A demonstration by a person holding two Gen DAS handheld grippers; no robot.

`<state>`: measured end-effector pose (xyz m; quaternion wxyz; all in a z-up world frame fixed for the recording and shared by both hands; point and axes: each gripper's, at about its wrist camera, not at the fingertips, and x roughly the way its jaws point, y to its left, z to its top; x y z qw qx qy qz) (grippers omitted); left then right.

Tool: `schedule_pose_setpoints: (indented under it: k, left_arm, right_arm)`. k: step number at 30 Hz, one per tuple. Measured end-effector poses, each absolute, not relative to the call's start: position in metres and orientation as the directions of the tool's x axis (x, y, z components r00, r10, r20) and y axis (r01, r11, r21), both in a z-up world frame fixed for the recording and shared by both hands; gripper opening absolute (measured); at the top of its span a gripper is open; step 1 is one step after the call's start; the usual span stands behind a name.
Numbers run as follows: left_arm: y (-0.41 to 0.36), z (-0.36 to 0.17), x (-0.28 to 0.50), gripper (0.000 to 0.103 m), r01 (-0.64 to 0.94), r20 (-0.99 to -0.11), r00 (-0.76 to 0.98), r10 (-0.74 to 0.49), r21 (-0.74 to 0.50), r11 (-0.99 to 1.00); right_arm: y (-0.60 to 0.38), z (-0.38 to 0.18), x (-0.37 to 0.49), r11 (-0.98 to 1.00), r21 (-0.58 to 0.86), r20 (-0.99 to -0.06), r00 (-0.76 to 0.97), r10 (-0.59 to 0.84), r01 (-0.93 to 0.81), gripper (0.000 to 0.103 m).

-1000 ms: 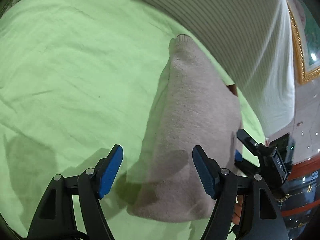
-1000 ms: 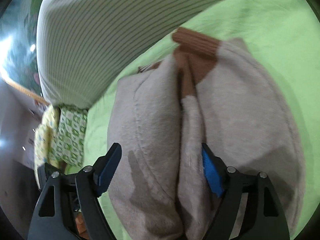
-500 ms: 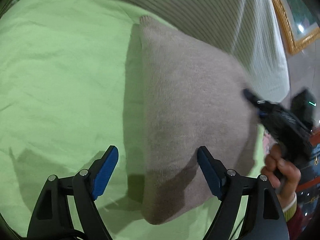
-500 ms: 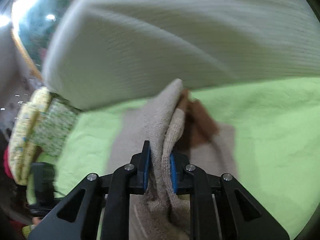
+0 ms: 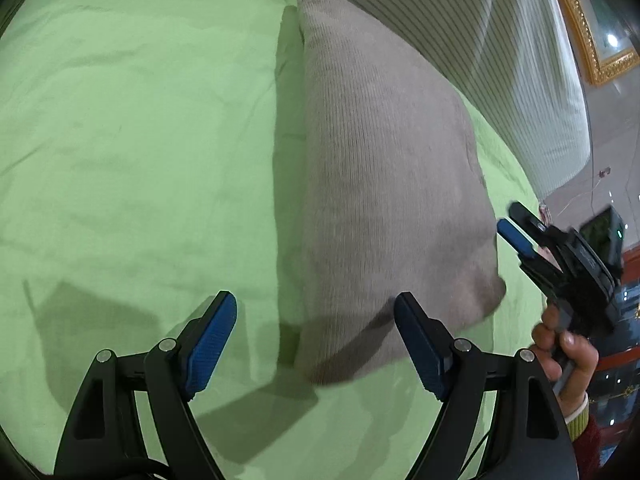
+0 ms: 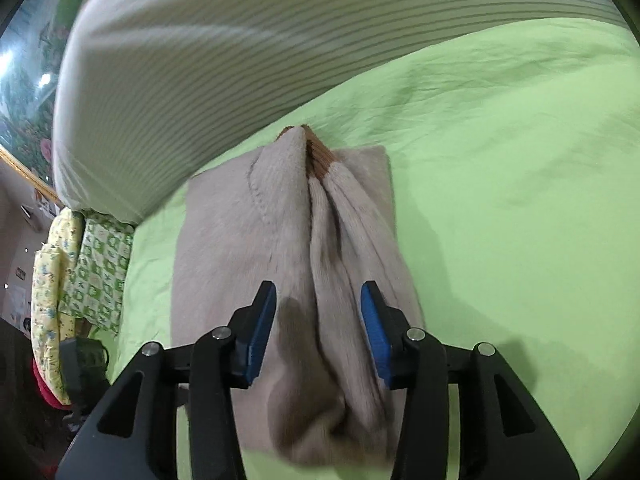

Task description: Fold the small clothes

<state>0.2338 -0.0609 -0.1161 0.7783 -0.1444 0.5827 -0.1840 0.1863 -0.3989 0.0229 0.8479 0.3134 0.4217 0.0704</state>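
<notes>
Half a second ago the right tongs were pinched on a raised ridge of the beige knit garment; now their jaws are opening, the blue pads standing off the cloth on both sides while the ridge runs between them, not gripped. Seen from the left wrist, there is one garment, folded into a single long bundle lying on the green sheet; its long axis runs from a narrow ribbed end at the top, beside the person's striped shirt, down to a broader rounded end just ahead of the left tongs. Those tongs are wide and hold nothing: one pad is over bare sheet, the other over the bundle's near corner. To the left of the bundle the sheet is open and only lightly creased; to the right the sheet's edge is close, and there the person's right hand holds the second tongs just beside the garment. From the right wrist, the same single garment points away from the camera, toward the striped shirt, with one brown ribbed patch showing at its far end and two lengthwise folds meeting along the middle. Open green sheet spreads to the right; to the left the sheet ends near a patterned green and yellow cloth.
</notes>
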Motion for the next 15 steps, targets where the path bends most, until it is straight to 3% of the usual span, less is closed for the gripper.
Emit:
schedule_pose_setpoints:
  k: [3, 8, 15]
  left_arm:
    - [-0.073, -0.115, 0.215, 0.082, 0.169, -0.864, 0.233, -0.446, -0.416, 0.894]
    - [-0.093, -0.121, 0.193, 0.082, 0.279, -0.889, 0.208, -0.409, -0.347, 0.895]
    - [-0.112, -0.130, 0.199, 0.077, 0.279, -0.908, 0.270, -0.321, -0.246, 0.928]
  right_arm:
    - [-0.387, 0.029, 0.162, 0.800, 0.588, -0.658, 0.645, 0.390, 0.116, 0.045]
    - [-0.364, 0.028, 0.156, 0.877, 0.479, -0.722, 0.580, 0.378, 0.025, 0.045]
    - [-0.345, 0.006, 0.183, 0.920, 0.390, -0.812, 0.456, 0.366, -0.043, 0.045]
